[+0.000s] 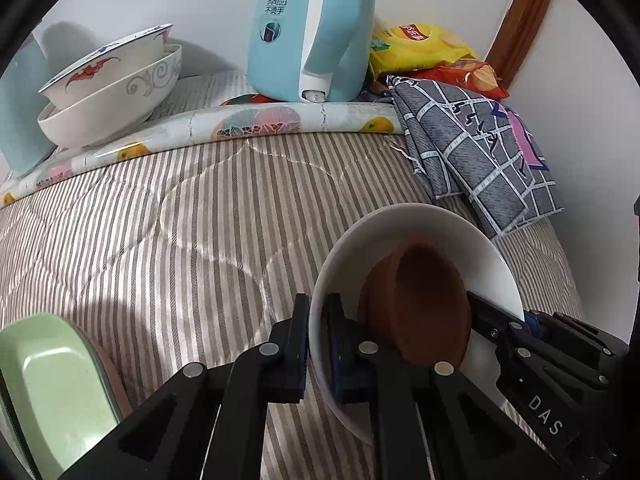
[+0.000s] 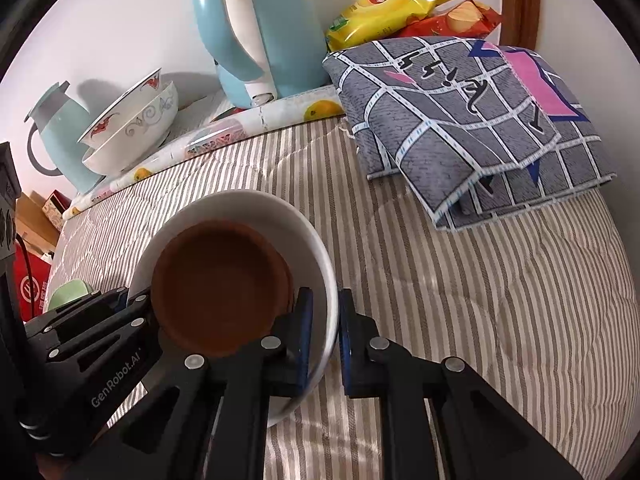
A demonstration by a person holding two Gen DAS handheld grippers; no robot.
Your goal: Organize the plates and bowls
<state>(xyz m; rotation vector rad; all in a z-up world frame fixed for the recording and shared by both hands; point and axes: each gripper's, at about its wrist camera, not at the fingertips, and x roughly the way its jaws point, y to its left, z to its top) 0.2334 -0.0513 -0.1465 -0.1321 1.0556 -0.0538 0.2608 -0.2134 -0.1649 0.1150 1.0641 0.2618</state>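
Observation:
A white bowl [image 1: 432, 232] [image 2: 256, 208] with a brown dish [image 1: 424, 304] [image 2: 220, 288] inside it is held above the striped bed cover. My left gripper [image 1: 318, 344] is shut on the bowl's left rim; it also shows in the right wrist view [image 2: 92, 324]. My right gripper [image 2: 325, 344] is shut on the bowl's right rim, and its fingers [image 1: 496, 320] show in the left wrist view. Two stacked white patterned bowls [image 1: 112, 84] [image 2: 132, 128] stand tilted at the back left.
A green dish [image 1: 52, 392] lies at the near left. A light blue kettle [image 1: 312, 28] [image 2: 256, 28] stands at the back on a fruit-print mat [image 1: 256, 124]. A folded grey checked cloth [image 1: 476, 152] [image 2: 472, 120] and snack bags [image 1: 420, 48] [image 2: 392, 4] lie at the right. A blue jug [image 2: 60, 132] stands far left.

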